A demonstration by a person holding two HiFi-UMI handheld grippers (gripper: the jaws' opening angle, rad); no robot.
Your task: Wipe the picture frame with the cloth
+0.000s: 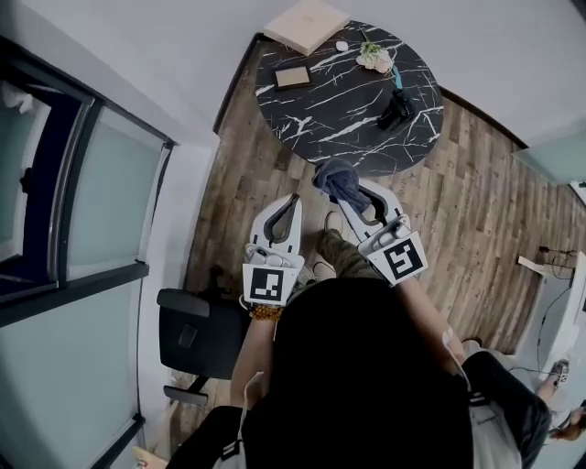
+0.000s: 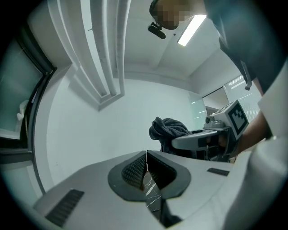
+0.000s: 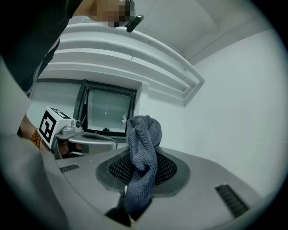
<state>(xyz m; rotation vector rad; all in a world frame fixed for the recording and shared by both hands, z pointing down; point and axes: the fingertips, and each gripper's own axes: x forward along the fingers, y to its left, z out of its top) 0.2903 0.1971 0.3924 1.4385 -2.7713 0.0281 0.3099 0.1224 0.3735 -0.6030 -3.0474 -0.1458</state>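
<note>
A small dark picture frame [image 1: 293, 77] lies flat on the round black marble table [image 1: 320, 128], at its far left. Both grippers are held level over the wooden floor, short of the table's near edge. My right gripper [image 1: 348, 190] is shut on a bunched blue-grey cloth [image 1: 336, 177]; in the right gripper view the cloth [image 3: 143, 148] stands up between the jaws and hangs below them. My left gripper [image 1: 292, 205] is shut with nothing in it, and its jaws meet in the left gripper view [image 2: 146, 157]. The cloth [image 2: 168, 128] shows there to the right.
On the table are a flat tan box [image 1: 305, 25], a small plant [image 1: 374, 57] and a black object [image 1: 396, 110]. A black chair [image 1: 197, 334] stands at lower left beside glass panels [image 1: 101, 211]. A white desk [image 1: 549, 275] is at far right.
</note>
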